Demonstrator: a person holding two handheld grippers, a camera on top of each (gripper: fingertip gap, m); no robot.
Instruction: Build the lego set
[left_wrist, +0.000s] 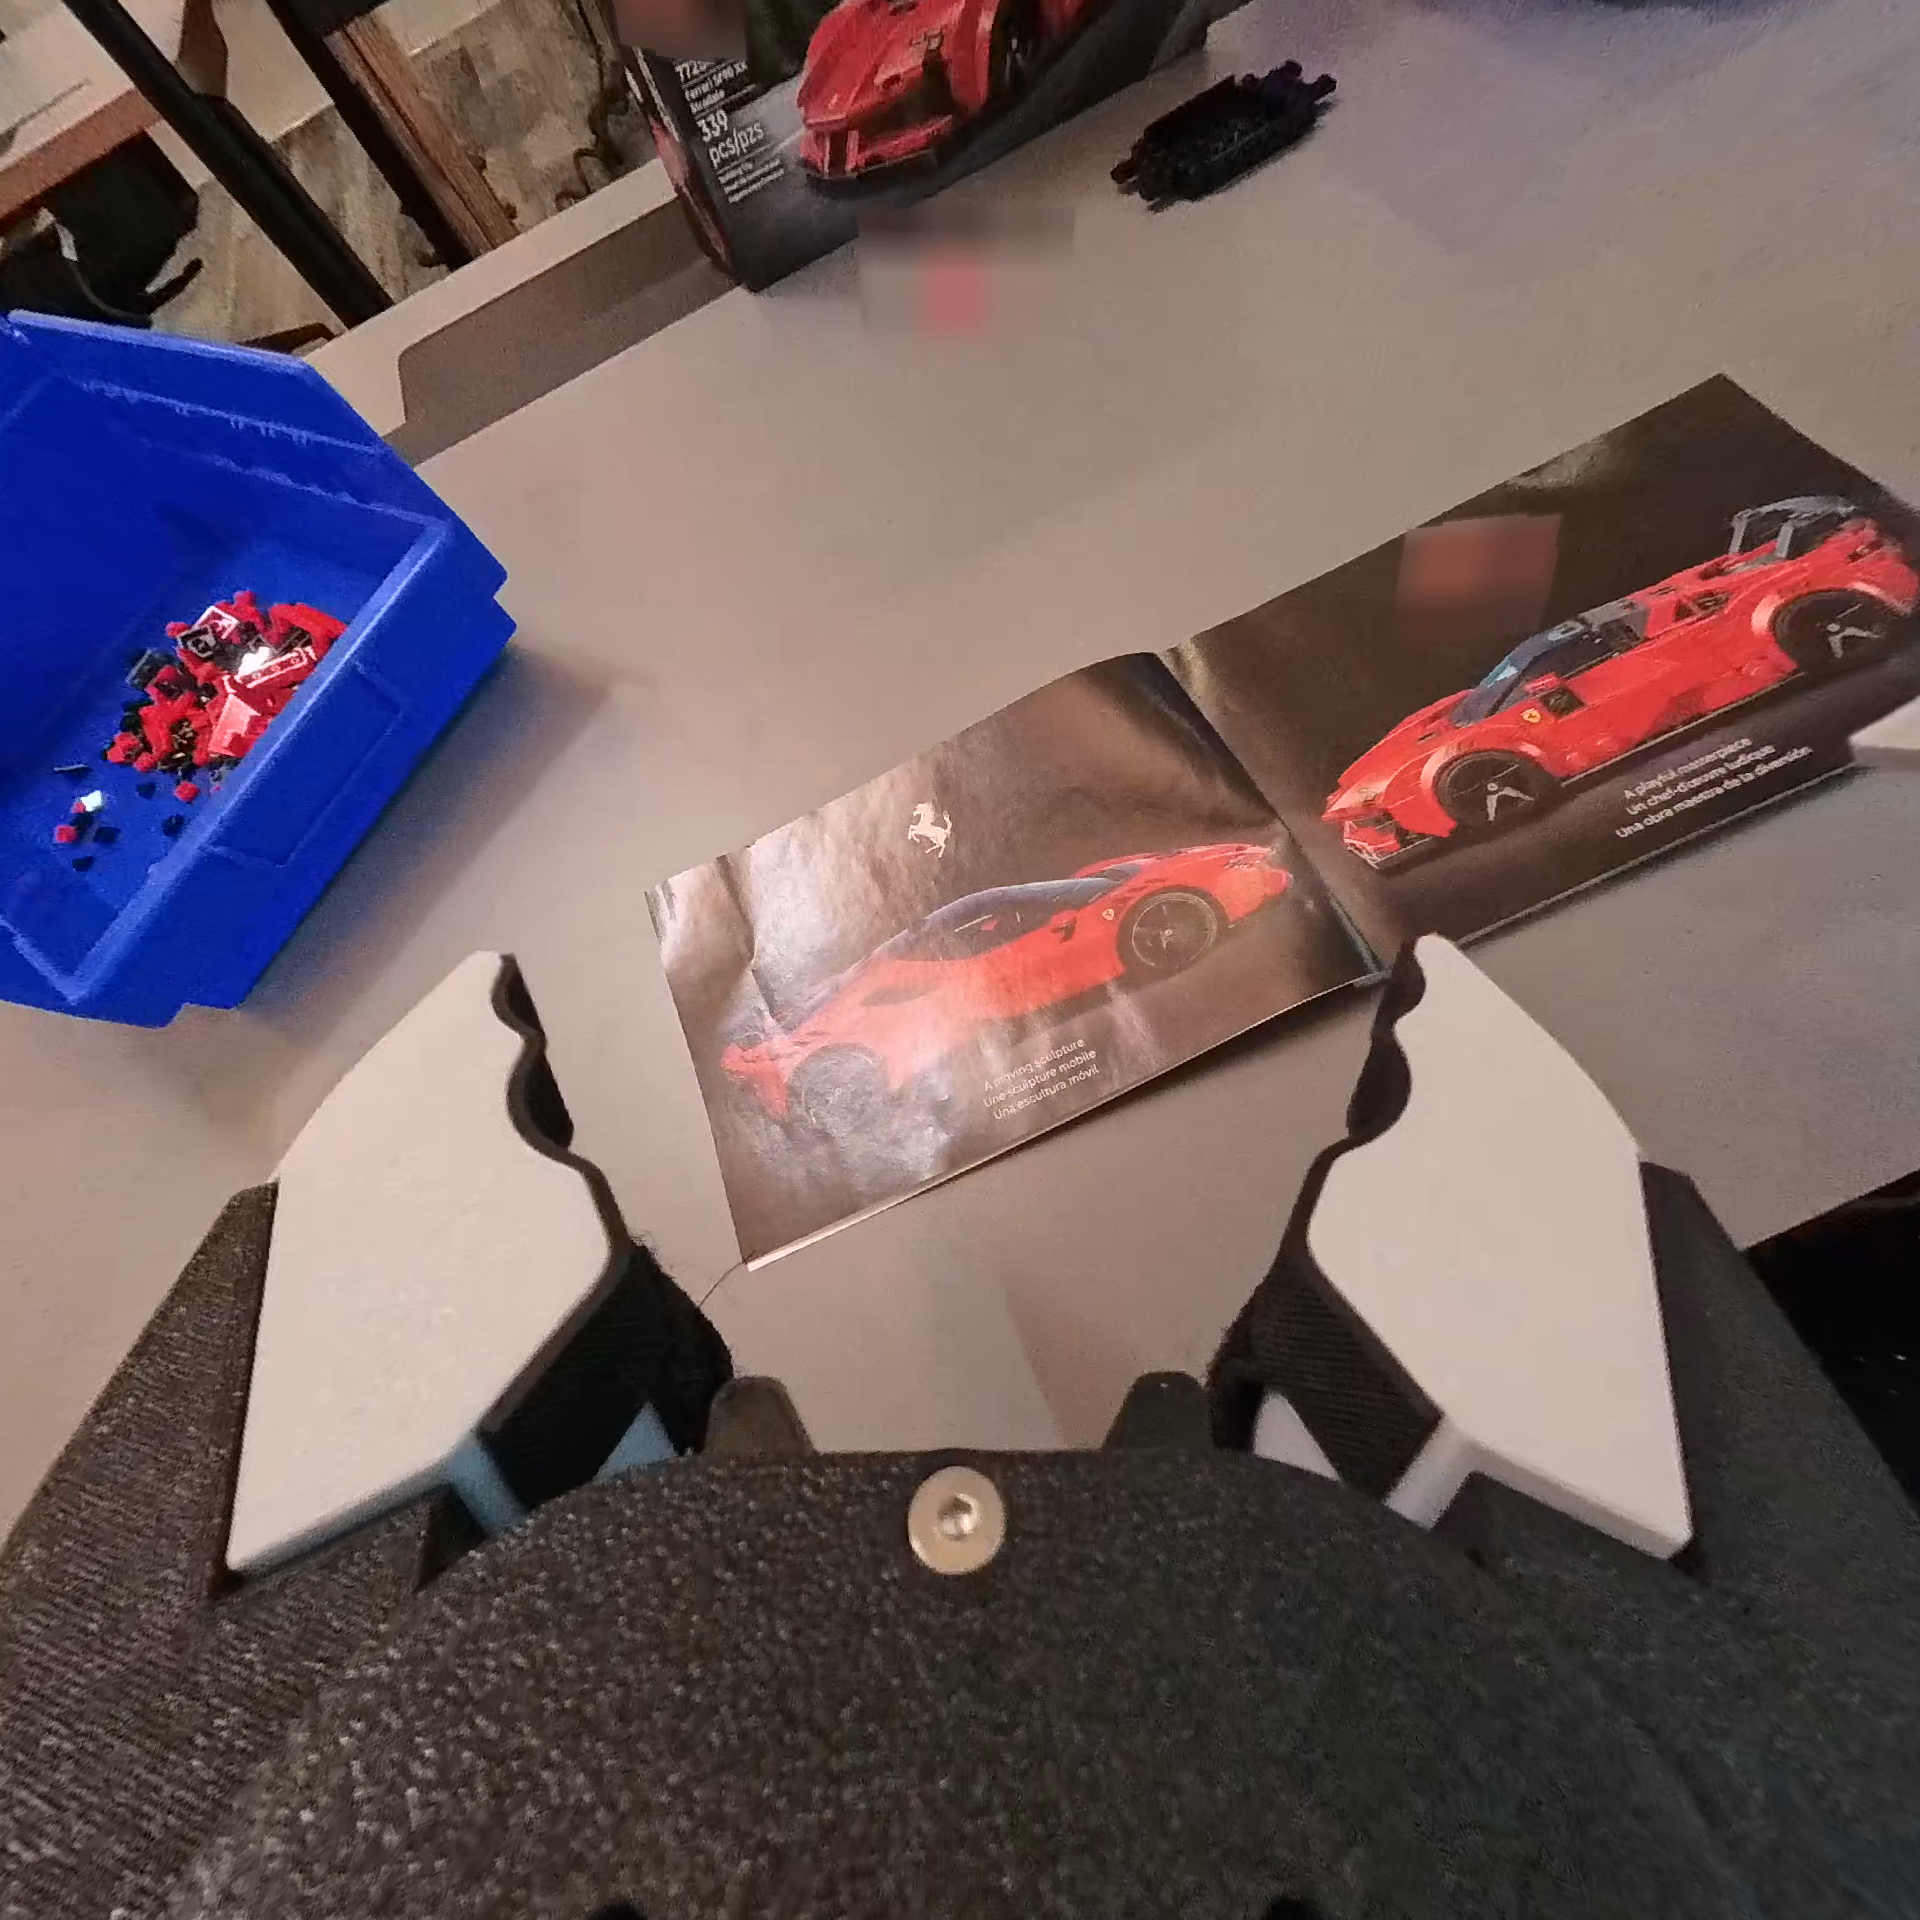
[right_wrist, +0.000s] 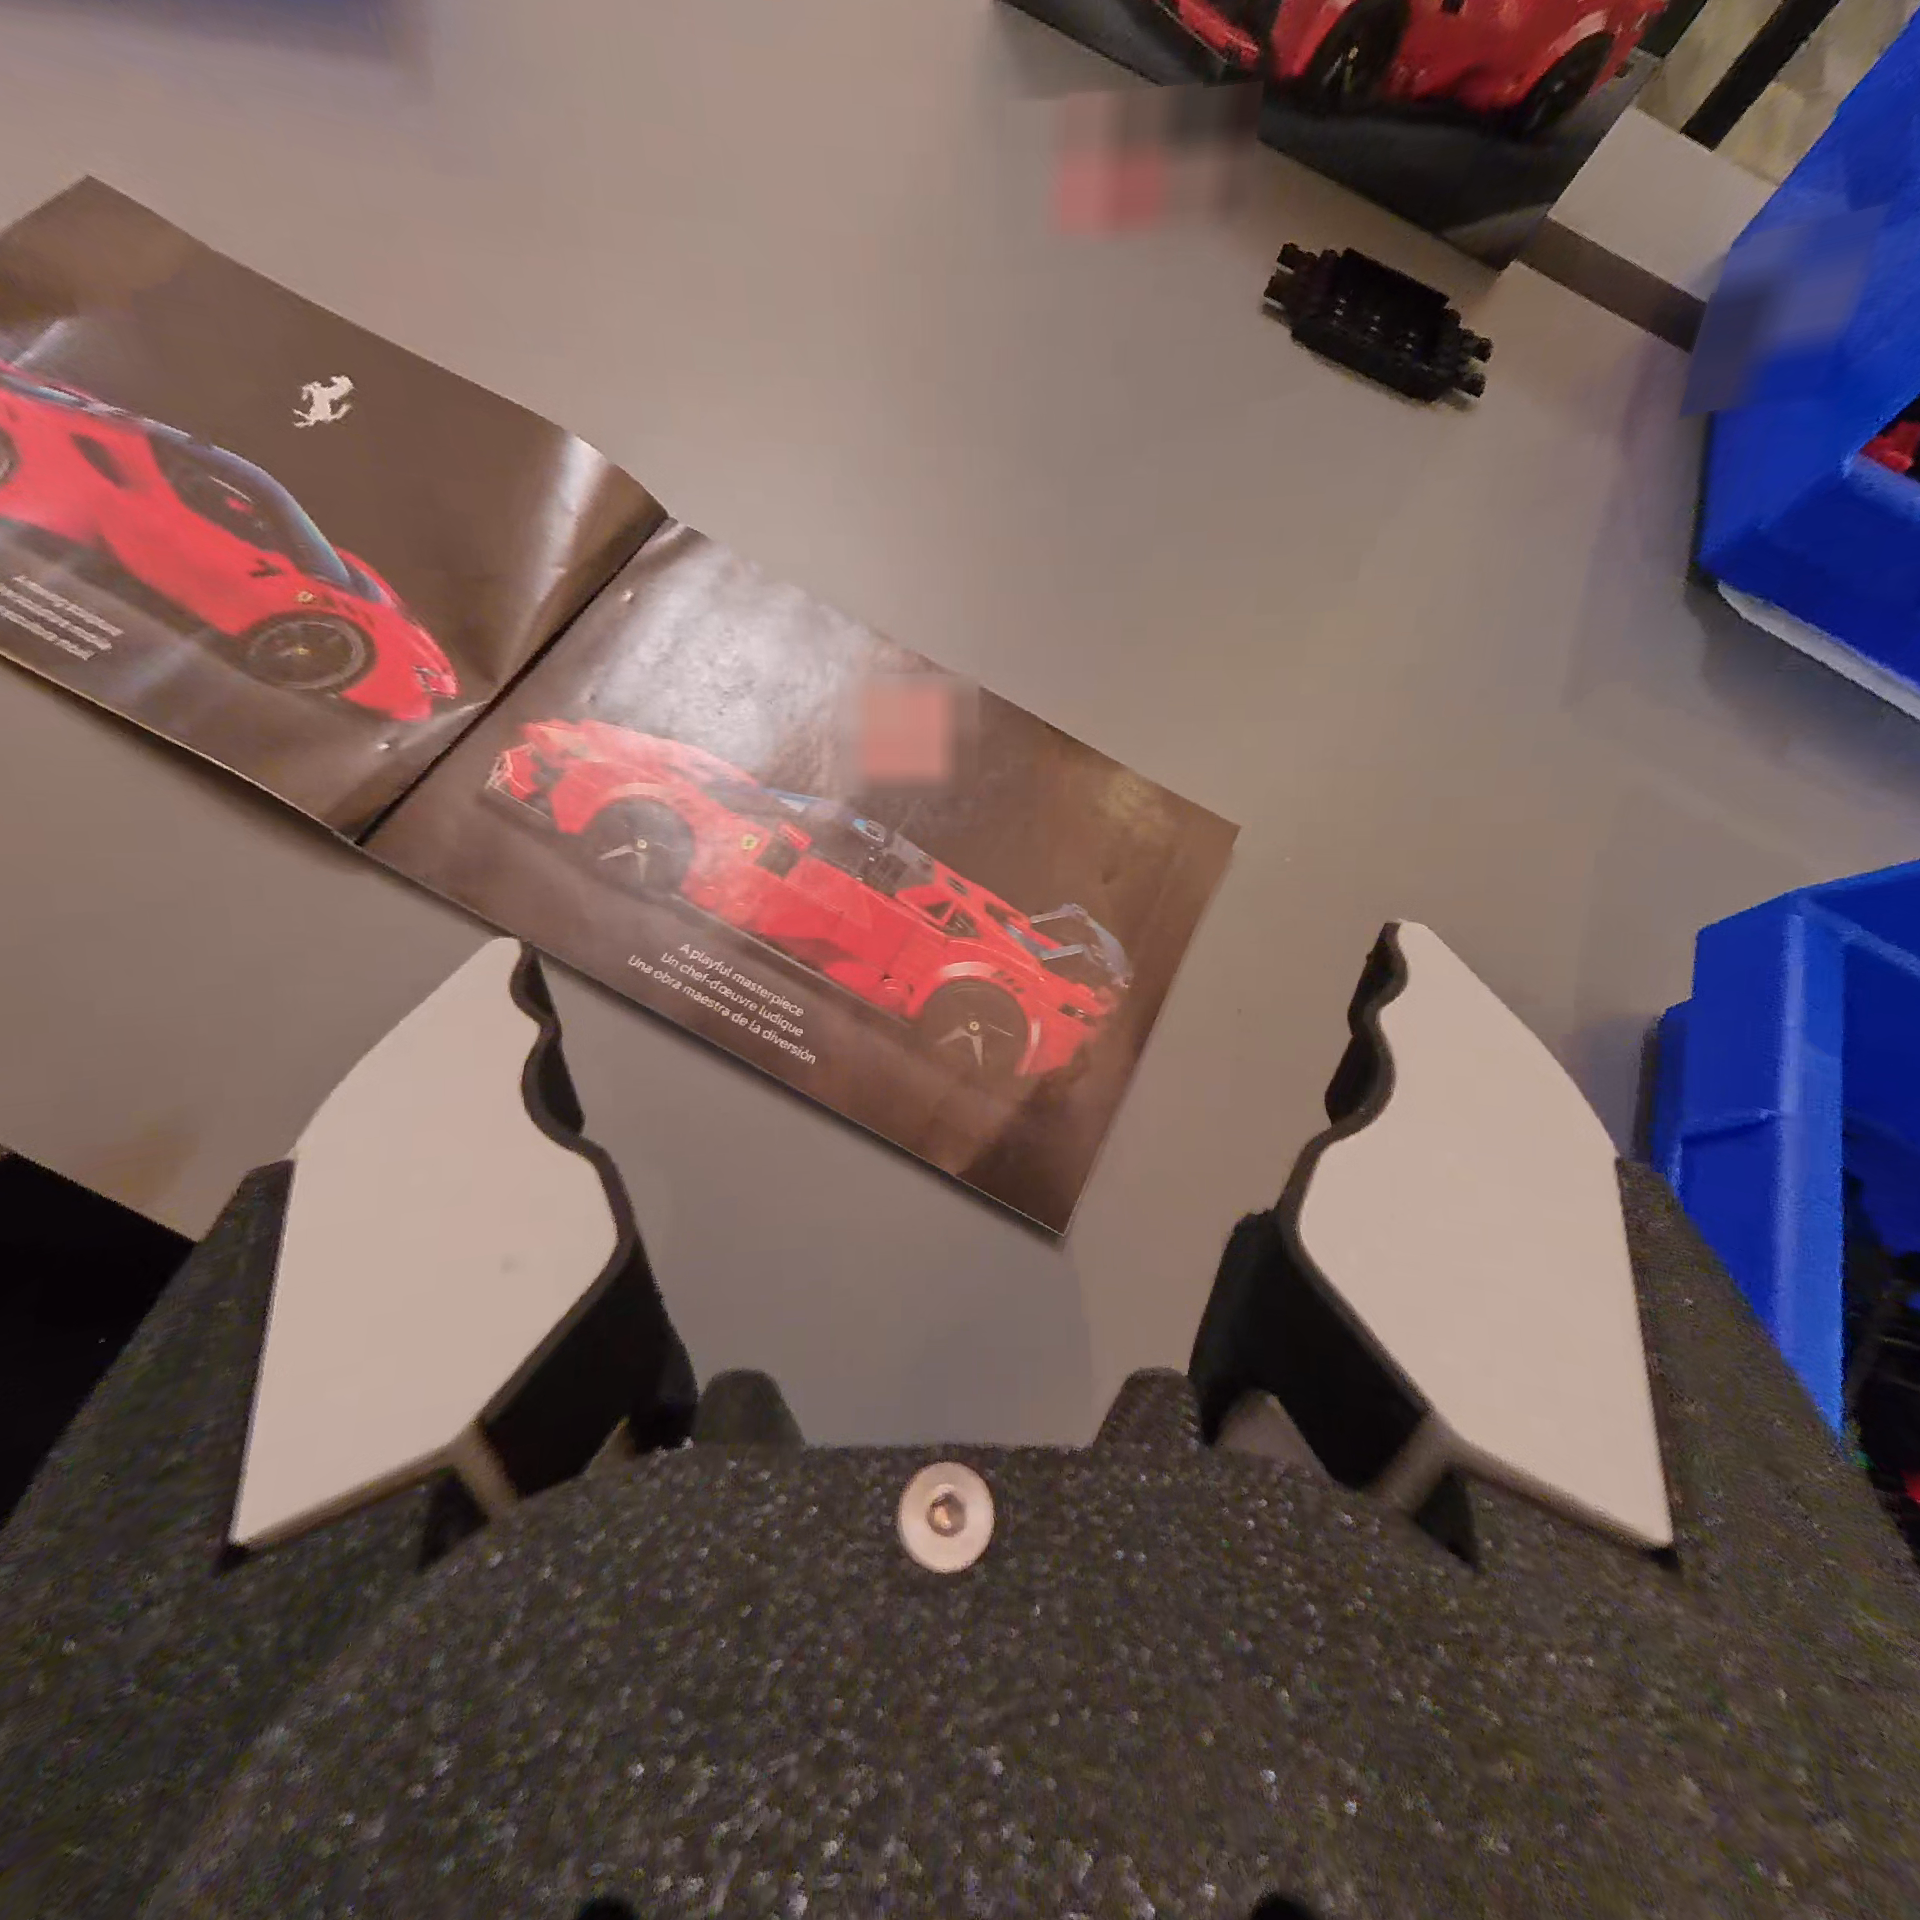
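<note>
Bin (left_wrist: 312, 644) with red and black bricks (left_wrist: 223, 696)

I am looking at what seems to be a hobby or building room. A plain grey table (left_wrist: 935, 499) is carrying blue bins (left_wrist: 208, 644) full of little red and black toy bricks (left_wrist: 223, 691), an open booklet (left_wrist: 1143, 883) showing red cars, and a toy-car box (left_wrist: 831, 135).
</note>
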